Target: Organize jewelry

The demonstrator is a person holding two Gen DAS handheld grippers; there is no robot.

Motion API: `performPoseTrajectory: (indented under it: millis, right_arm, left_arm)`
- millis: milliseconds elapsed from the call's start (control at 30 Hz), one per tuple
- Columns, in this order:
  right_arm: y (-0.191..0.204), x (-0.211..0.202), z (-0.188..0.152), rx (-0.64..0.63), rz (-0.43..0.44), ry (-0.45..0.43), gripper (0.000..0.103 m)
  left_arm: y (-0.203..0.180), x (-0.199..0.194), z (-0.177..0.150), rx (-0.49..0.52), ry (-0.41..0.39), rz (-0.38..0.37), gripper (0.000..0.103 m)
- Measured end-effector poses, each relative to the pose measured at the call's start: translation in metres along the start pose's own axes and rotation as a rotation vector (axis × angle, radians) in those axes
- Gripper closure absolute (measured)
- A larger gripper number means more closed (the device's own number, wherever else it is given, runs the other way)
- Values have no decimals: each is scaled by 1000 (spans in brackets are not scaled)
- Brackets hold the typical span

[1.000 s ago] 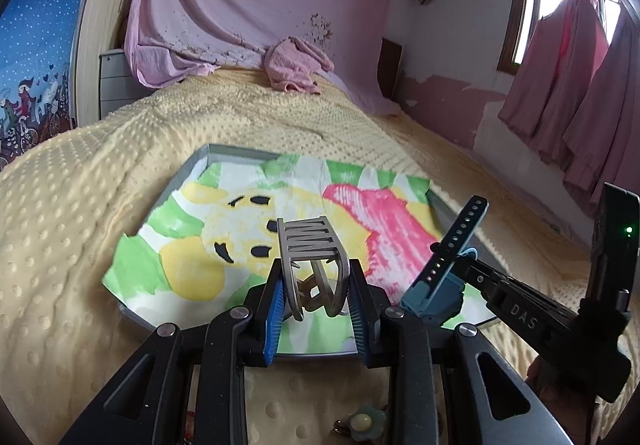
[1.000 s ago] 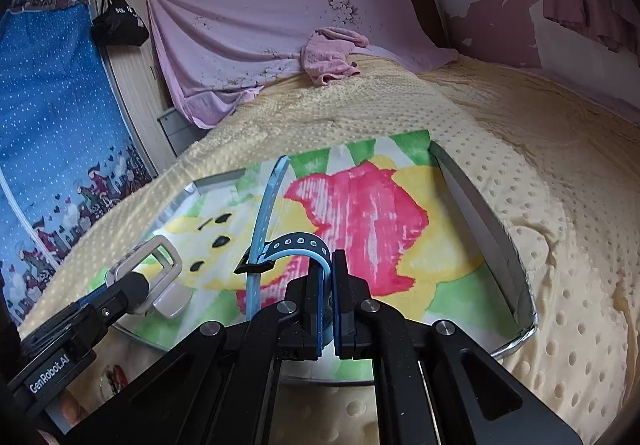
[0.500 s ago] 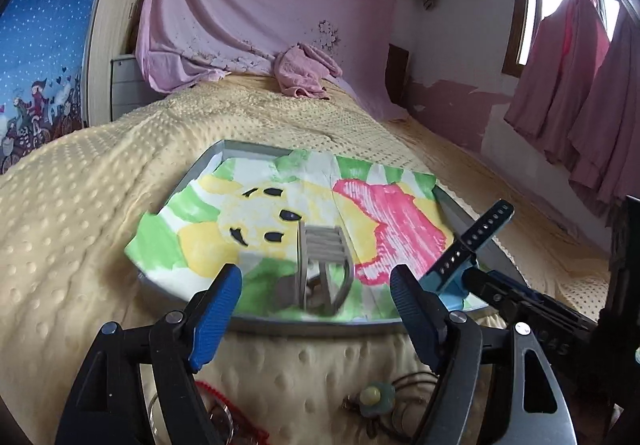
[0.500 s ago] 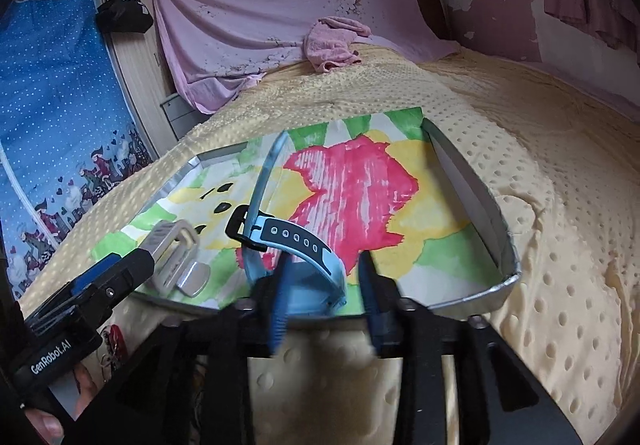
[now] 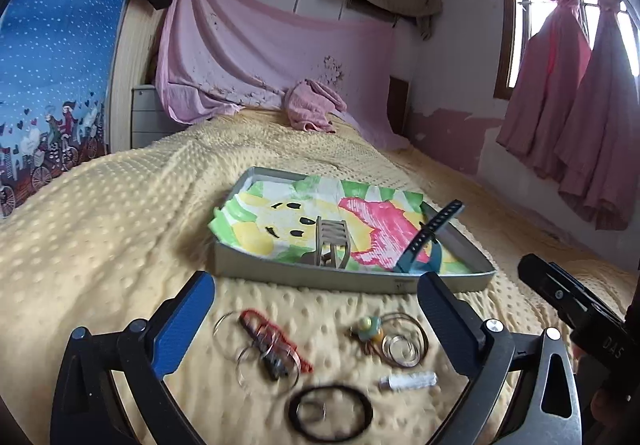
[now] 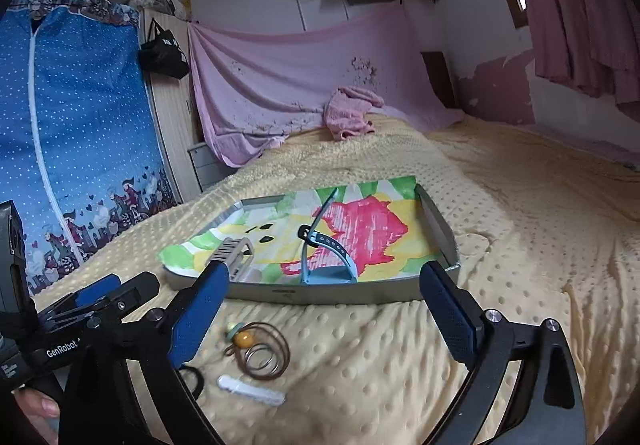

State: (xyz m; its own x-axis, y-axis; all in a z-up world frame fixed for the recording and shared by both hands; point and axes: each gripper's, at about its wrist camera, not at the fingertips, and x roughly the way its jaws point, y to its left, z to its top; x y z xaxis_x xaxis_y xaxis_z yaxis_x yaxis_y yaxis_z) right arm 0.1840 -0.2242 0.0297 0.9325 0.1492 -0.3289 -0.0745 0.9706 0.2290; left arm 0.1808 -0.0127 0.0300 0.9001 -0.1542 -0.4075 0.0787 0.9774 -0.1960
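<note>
A grey tray (image 5: 352, 279) (image 6: 328, 293) lined with a colourful cartoon sheet lies on the yellow bedspread. In it stand a beige watch band (image 5: 332, 243) (image 6: 234, 255) and a blue watch strap (image 5: 430, 241) (image 6: 324, 253). My left gripper (image 5: 316, 321) is open and empty, held above loose jewelry in front of the tray: thin bangles with a red cord (image 5: 268, 345), a bead pendant with rings (image 5: 384, 335) (image 6: 256, 349), a black ring (image 5: 330, 413) and a white clip (image 5: 408, 380) (image 6: 250, 391). My right gripper (image 6: 324, 313) is open and empty, just before the tray.
The bed's dotted yellow blanket (image 6: 520, 225) stretches right and behind the tray. A pink towel (image 5: 312, 111) lies at the far end. A blue wardrobe cover (image 6: 72, 125) stands at the left. Pink curtains (image 5: 568, 105) hang at the right.
Both grippers let go of the bands, which now stand in the tray. Both opened wide and drew back toward the near side, so the loose jewelry on the blanket came into view.
</note>
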Motion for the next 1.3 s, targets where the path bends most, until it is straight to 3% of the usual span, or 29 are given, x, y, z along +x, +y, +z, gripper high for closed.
performPoseTrajectory:
  millis: [367, 667, 1300]
  right_arm:
    - [17, -79, -24, -53, -2, -45, 3]
    - [27, -120, -50, -94, -26, -49, 1]
    - [24, -118, -63, -76, -77, -16, 1]
  left_arm:
    - [15, -83, -29, 26, -102, 36, 0]
    - [22, -115, -54, 36, -108, 40, 0]
    - [27, -120, -71, 26, -107, 42, 0]
